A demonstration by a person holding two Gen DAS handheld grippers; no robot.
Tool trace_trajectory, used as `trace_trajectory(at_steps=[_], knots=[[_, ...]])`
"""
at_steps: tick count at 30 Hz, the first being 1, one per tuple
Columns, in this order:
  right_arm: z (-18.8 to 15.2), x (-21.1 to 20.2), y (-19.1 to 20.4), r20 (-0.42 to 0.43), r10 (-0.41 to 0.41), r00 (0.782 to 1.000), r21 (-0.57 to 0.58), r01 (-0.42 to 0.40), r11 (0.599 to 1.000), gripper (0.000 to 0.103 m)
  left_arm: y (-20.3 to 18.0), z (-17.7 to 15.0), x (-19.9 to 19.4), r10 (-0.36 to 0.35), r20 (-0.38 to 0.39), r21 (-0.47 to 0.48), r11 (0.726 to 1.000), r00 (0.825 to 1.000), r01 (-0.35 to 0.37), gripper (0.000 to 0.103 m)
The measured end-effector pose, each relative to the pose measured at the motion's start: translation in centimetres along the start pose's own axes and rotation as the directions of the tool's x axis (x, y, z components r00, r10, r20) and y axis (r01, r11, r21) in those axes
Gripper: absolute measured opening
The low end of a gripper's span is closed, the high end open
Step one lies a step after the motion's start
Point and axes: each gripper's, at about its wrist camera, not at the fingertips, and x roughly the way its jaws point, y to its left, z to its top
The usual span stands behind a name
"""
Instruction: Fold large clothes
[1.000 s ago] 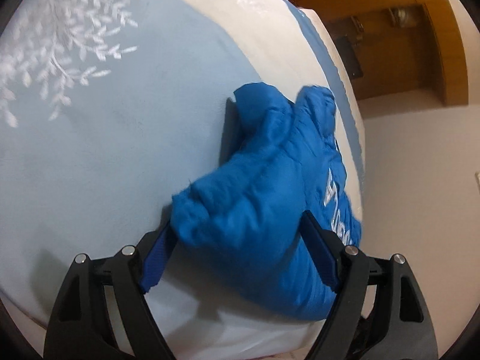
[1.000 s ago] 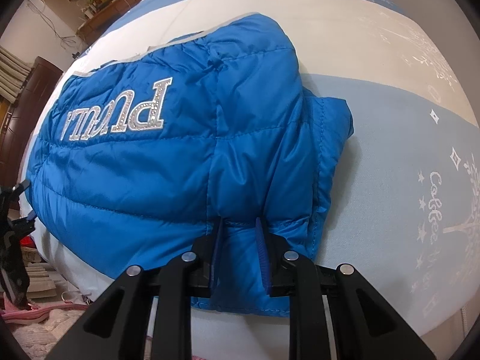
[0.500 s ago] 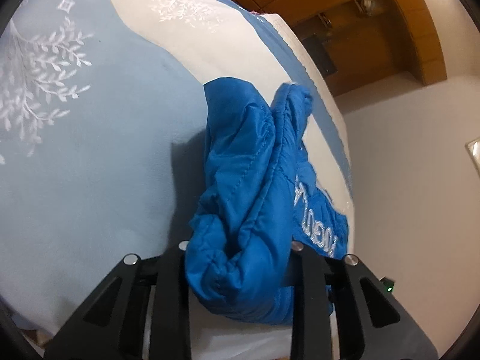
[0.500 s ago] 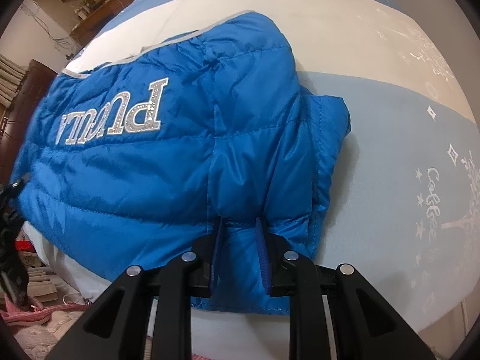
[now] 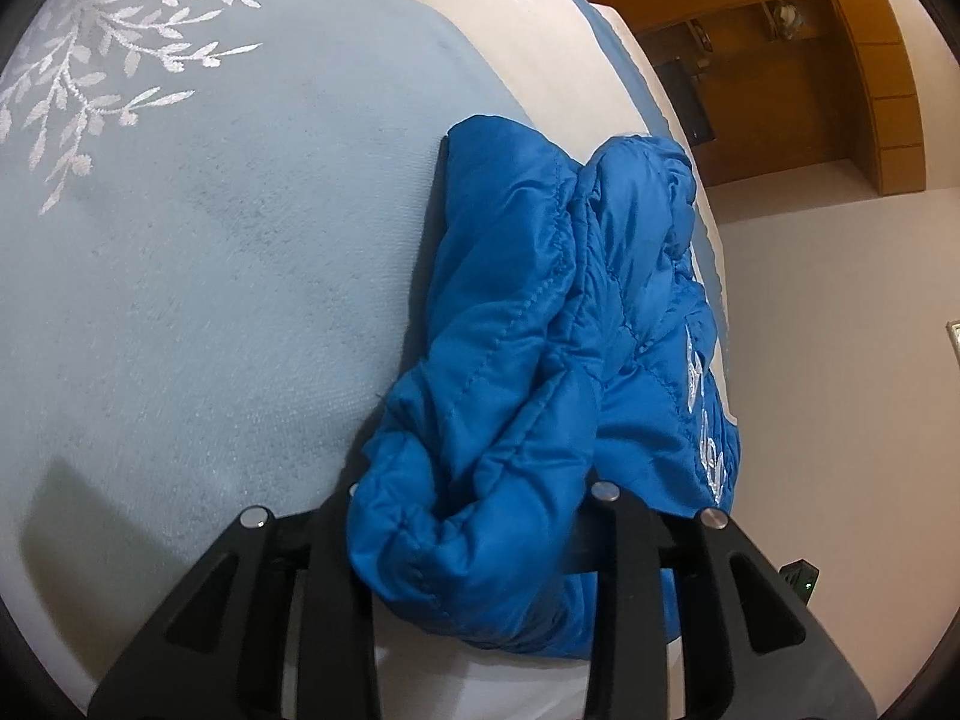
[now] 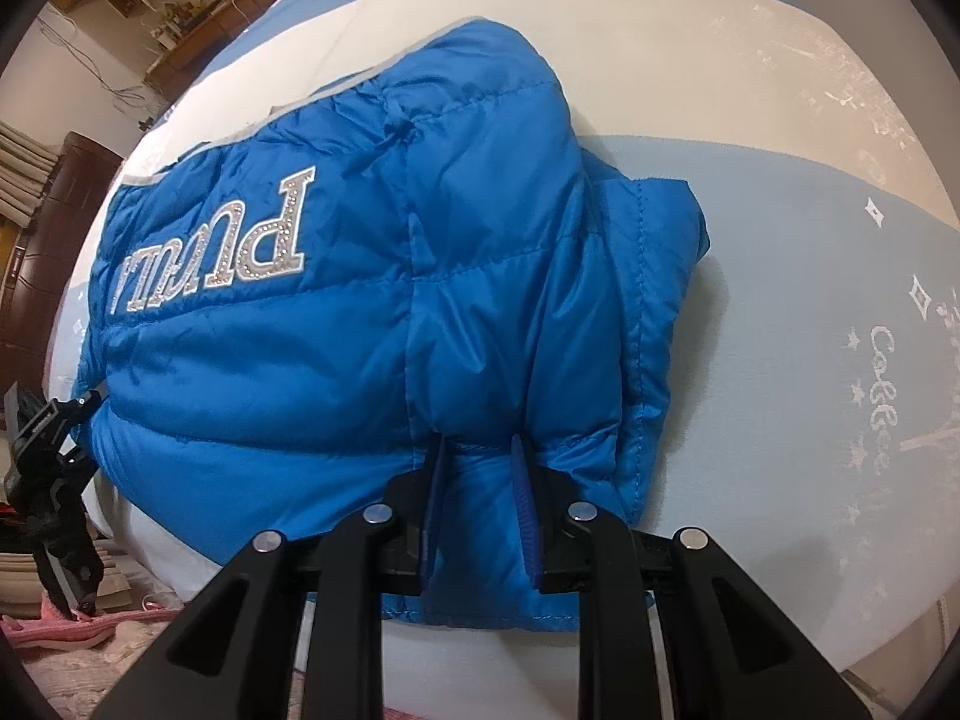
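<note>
A blue puffer jacket [image 6: 336, 324] with silver letters lies on a bed with a pale blue and cream cover [image 6: 810, 276]. My right gripper [image 6: 477, 468] is shut on the jacket's near edge beside a folded sleeve. My left gripper [image 5: 474, 510] is shut on a bunched end of the jacket [image 5: 528, 330]; its fingertips are hidden under the fabric. The left gripper also shows in the right wrist view [image 6: 54, 462] at the jacket's far left corner.
The bed cover [image 5: 210, 240] spreads to the left with white leaf embroidery. Wooden cabinets [image 5: 780, 60] stand beyond the bed. A dark dresser [image 6: 54, 210] and shelves stand at the left; pink cloth [image 6: 60, 630] lies on the floor.
My left gripper closed on the jacket's bunched end and lifted it a little. My right gripper kept its hold and hardly moved.
</note>
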Motion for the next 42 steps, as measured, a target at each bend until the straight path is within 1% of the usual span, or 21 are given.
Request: trace_trajectory(at_steps=[2,5,7,11,13,16,19,23,25,30,34,40,42], knots=[[0.0,-0.1,-0.1,0.0,-0.001,1.0,-0.004,0.001,1.0,0.021,0.0,0.2,-0.1,0.007,0.004,-0.003,1.0,1.0,-0.007,0.03],[0.1,-0.3,-0.4,0.002,0.013,1.0,0.003,-0.013,1.0,0.021,-1.2,0.5,0.0,0.03,0.016,0.008,1.0,0.999,-0.03,0.029],[0.1,-0.4,-0.5,0.003,0.019,1.0,0.008,-0.019,1.0,0.021,-2.2,-0.1,-1.3,0.053,0.033,0.045,0.997,0.998,-0.054,0.027],[0.1,-0.9,-1.2,0.004,0.042,0.999,0.023,-0.042,0.999,0.023,-5.6,-0.4,-2.9,0.084,0.079,0.14,0.986,0.993,-0.094,0.025],[0.1,-1.3,-1.5,0.006,0.052,0.999,0.022,-0.053,0.998,0.025,-7.7,-0.7,-3.8,0.084,0.101,0.187,0.977,0.991,-0.101,0.025],[0.0,-2.4,-1.9,0.011,0.066,0.998,0.012,-0.067,0.998,0.031,-10.1,-1.0,-4.8,0.08,0.122,0.24,0.965,0.989,-0.108,0.025],[-0.3,-3.7,-2.0,0.026,0.063,0.998,-0.007,-0.063,0.998,0.031,-13.0,-1.8,-5.7,0.085,0.141,0.303,0.945,0.986,-0.124,0.025],[-0.7,-5.4,-2.5,0.051,0.064,0.997,-0.022,-0.063,0.998,0.031,-17.3,-2.9,-6.1,0.092,0.154,0.403,0.903,0.984,-0.147,0.025],[-0.9,-5.9,-2.8,0.057,0.063,0.996,-0.025,-0.061,0.998,0.031,-19.5,-3.5,-6.0,0.102,0.154,0.449,0.879,0.983,-0.162,0.025],[-1.6,-7.0,-3.0,0.071,0.066,0.995,-0.034,-0.064,0.997,0.031,-23.6,-4.4,-4.9,0.104,0.145,0.524,0.835,0.984,-0.165,0.025],[-1.6,-6.8,-2.8,0.064,0.067,0.996,-0.034,-0.065,0.997,0.031,-26.7,-5.3,-3.8,0.094,0.13,0.58,0.8,0.987,-0.153,0.025],[-1.5,-5.8,-3.0,0.039,0.063,0.997,-0.019,-0.063,0.998,0.031,-29.0,-7.2,-2.3,0.085,0.084,0.652,0.748,0.993,-0.119,0.025],[-1.5,-5.6,-3.1,0.034,0.068,0.997,-0.017,-0.068,0.998,0.031,-29.8,-7.9,-1.4,0.088,0.061,0.678,0.727,0.994,-0.106,0.025]])
